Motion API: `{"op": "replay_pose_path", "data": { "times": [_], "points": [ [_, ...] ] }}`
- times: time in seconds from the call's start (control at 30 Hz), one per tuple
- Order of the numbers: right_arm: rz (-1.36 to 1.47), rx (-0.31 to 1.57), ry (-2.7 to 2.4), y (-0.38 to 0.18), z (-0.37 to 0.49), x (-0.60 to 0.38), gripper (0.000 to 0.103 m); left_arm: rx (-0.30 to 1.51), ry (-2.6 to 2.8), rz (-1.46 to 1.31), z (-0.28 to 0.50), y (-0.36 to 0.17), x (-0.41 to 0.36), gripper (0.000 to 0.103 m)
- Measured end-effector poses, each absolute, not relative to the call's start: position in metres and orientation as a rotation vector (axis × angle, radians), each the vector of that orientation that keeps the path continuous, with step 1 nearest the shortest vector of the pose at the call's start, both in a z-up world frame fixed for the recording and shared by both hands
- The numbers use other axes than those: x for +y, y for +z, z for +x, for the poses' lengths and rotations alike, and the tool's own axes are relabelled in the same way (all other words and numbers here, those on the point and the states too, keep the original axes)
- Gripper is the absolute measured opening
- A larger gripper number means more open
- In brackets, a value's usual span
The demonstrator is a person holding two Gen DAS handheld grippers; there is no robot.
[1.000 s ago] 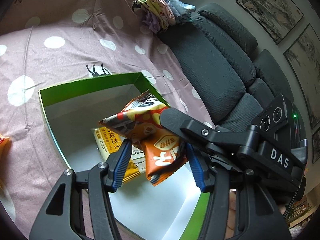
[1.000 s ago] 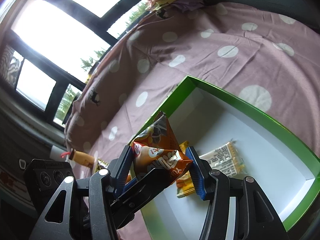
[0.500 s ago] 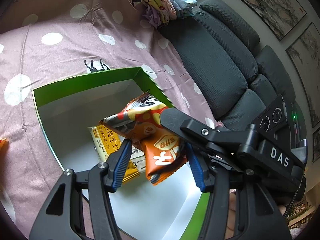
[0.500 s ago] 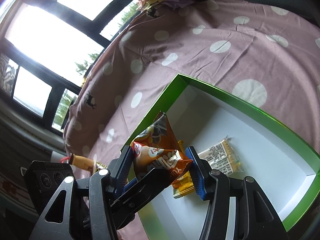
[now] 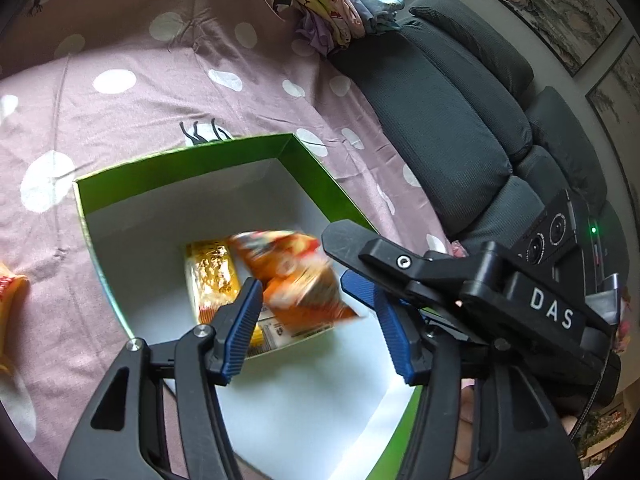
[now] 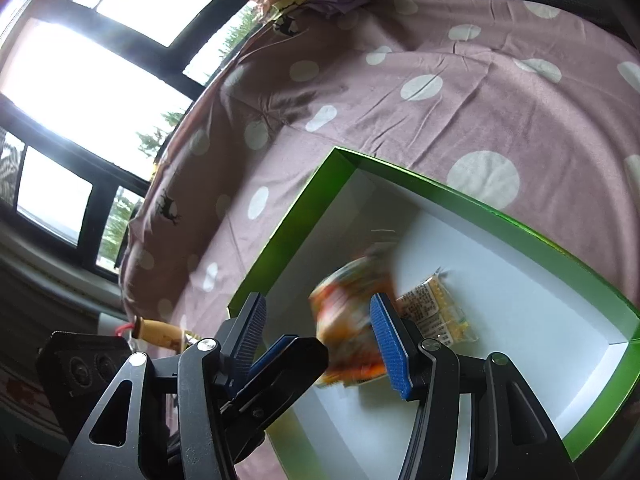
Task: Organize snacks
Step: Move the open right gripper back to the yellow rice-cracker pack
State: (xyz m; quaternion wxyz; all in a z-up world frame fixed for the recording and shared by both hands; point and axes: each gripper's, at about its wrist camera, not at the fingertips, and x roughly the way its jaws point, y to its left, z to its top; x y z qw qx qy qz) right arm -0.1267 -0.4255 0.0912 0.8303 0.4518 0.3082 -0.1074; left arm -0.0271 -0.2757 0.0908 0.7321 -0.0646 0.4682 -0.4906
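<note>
My left gripper (image 5: 320, 320) hangs over the green box (image 5: 184, 164), its blue pads spread and widening, and nothing is pressed between them. The orange snack packet (image 5: 296, 280) shows in the gap between my fingers, clear of both pads and smeared by motion blur, over the white floor of the box. Its long axis runs from far left to near right in the left wrist view, with one corner pointing toward the near right. It is a crinkled foil pouch, orange with red and pale patches; the print is too blurred to read.

My right gripper (image 6: 316, 332) also stands spread with no packet pinched. In its view the same orange packet (image 6: 348, 320) is a blur just left of the right-hand pad, and whether it touches that pad I cannot tell. My left gripper's black finger crosses under the right one's left pad.

Just left of the orange packet lies a yellow snack bar (image 5: 212, 276), flat on the box floor, its long axis running near to far, with a white label at the near end.

The box sits on a mauve cloth (image 5: 120, 112) with white dots. At the far left edge lies another yellow and red packet (image 5: 10, 288). A dark grey sofa (image 5: 448, 120) runs along the right, with folded clothes (image 5: 324, 12) at the far end.
</note>
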Motion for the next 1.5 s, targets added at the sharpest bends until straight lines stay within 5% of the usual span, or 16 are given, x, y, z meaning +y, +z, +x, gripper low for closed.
{"op": "replay_pose_path", "data": {
  "times": [0.8, 1.5],
  "points": [
    [0.71, 0.642, -0.172, 0.117, -0.101, -0.359, 0.057, 0.744, -0.457, -0.239, -0.037, 0.128, -0.066, 0.082],
    [0.423, 0.767, -0.183, 0.097, -0.038, -0.256, 0.062, 0.796, -0.088, -0.213, -0.019, 0.09, 0.029, 0.088]
  ]
}}
